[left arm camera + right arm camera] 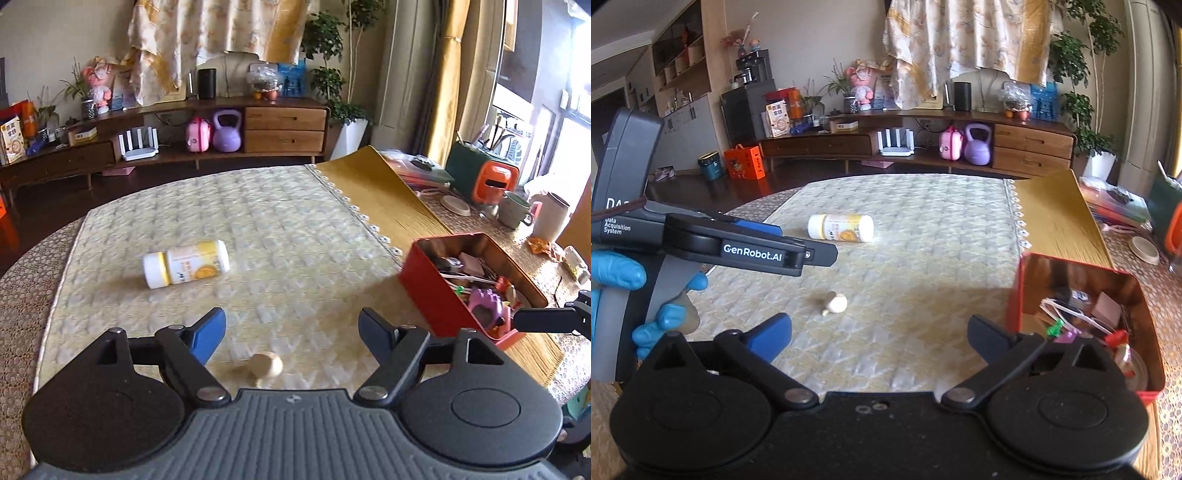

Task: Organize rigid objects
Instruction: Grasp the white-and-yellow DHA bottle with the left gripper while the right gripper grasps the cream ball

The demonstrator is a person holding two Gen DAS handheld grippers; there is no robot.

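Observation:
A white and yellow pill bottle (185, 262) lies on its side on the quilted mat (277, 221); it also shows in the right wrist view (841, 228). A small cream garlic-like bulb (266, 365) lies on the mat just ahead of my open, empty left gripper (291, 332). The bulb (835, 302) lies ahead and left of my open, empty right gripper (881, 336). A red tin box (469, 284) holding several small items sits at the right, close to my right gripper (1086, 317). The left gripper (746, 247) shows at the left of the right wrist view.
A golden placemat (384, 192) lies under the box at the mat's right edge. Cups, a white jug (550, 218) and an orange and green appliance (484, 177) stand at the far right. A wooden sideboard (184, 136) stands beyond the table.

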